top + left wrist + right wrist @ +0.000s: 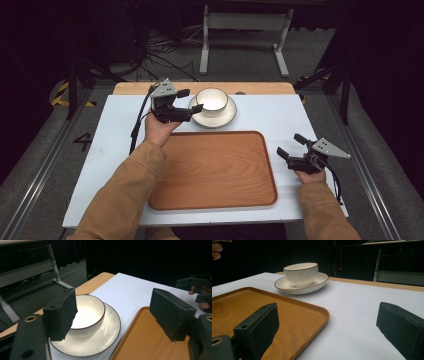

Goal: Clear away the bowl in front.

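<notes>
Forearms in tan sleeves come in from 6 o'clock in the high view, left one angled up toward 12, right one short and low at 4 o'clock. Left gripper [190, 100] sits at the table's 11 o'clock, held in the left hand [159, 130], jaws apart, nose pointing toward 3 o'clock at the bowl [212, 99]; one jaw tip overlaps the saucer [223, 117] rim, touching or not cannot tell. Bowl stands upright in the saucer at 12 o'clock on the white table [120, 130], just beyond the far edge of the wooden tray [215, 170], which is bare and fills the centre. Right gripper [291, 145] at 3 o'clock, just off the tray's right edge, jaws apart, nothing between them, pointing toward 10 o'clock. Left gripper view shows the bowl [88, 312] interior, white and empty, with a dark rim line, saucer [100, 340] ribbed, near jaw at 9 o'clock in front of the bowl's side, tray [145, 340] corner at 5 o'clock, other gripper [197, 290] at 3 o'clock. Right gripper view gives the side profile: bowl [301, 273] ribbed outside, saucer [317, 281] at 11 o'clock, tray [294, 312] raised lip, white table [357, 312] between the open jaws.
</notes>
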`<state>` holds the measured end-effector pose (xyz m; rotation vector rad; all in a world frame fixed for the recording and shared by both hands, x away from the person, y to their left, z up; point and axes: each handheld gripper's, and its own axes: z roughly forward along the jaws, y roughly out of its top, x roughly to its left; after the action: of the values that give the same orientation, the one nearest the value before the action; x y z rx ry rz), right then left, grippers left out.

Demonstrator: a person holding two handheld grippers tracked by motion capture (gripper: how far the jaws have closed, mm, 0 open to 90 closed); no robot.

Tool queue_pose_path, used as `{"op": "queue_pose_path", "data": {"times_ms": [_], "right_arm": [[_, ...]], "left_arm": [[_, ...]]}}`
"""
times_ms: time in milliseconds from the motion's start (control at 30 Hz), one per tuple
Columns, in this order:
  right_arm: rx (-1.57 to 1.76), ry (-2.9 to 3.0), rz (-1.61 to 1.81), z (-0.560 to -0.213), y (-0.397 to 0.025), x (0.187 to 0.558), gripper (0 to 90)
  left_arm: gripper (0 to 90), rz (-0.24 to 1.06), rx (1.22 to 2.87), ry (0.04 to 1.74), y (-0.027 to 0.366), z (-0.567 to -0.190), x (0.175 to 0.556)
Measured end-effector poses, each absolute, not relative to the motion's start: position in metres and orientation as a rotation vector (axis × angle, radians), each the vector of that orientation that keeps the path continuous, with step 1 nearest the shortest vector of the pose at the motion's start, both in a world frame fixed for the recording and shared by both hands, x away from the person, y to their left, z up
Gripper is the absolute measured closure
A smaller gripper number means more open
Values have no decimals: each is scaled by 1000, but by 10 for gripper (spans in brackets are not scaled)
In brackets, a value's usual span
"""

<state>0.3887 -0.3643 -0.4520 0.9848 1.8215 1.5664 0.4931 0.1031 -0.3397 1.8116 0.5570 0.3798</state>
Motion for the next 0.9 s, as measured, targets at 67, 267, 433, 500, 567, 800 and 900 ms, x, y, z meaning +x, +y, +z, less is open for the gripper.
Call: {"op": "queue_pose_path", "data": {"times_ms": [67, 267, 433, 500, 567, 800, 900], "right_arm": [[986, 1820, 1567, -452, -364, 389, 47], [988, 1815, 1570, -452, -365, 388, 47], [988, 1812, 1571, -452, -365, 388, 47], [988, 1813, 1572, -452, -365, 388, 47], [988, 1813, 1573, -452, -365, 388, 47], [988, 1809, 1579, -452, -365, 388, 46], [988, 1808, 1580, -452, -365, 388, 46]], "left_arm": [[235, 383, 1804, 551, 102, -339, 495], [231, 370, 1816, 541, 95, -335, 509], [231, 377, 1825, 538, 87, -332, 517], [231, 370, 1828, 540, 85, -330, 520], [232, 371, 1835, 537, 82, -328, 522], [236, 372, 1861, 534, 73, -325, 529], [240, 360, 1866, 549, 69, -326, 533]]}}
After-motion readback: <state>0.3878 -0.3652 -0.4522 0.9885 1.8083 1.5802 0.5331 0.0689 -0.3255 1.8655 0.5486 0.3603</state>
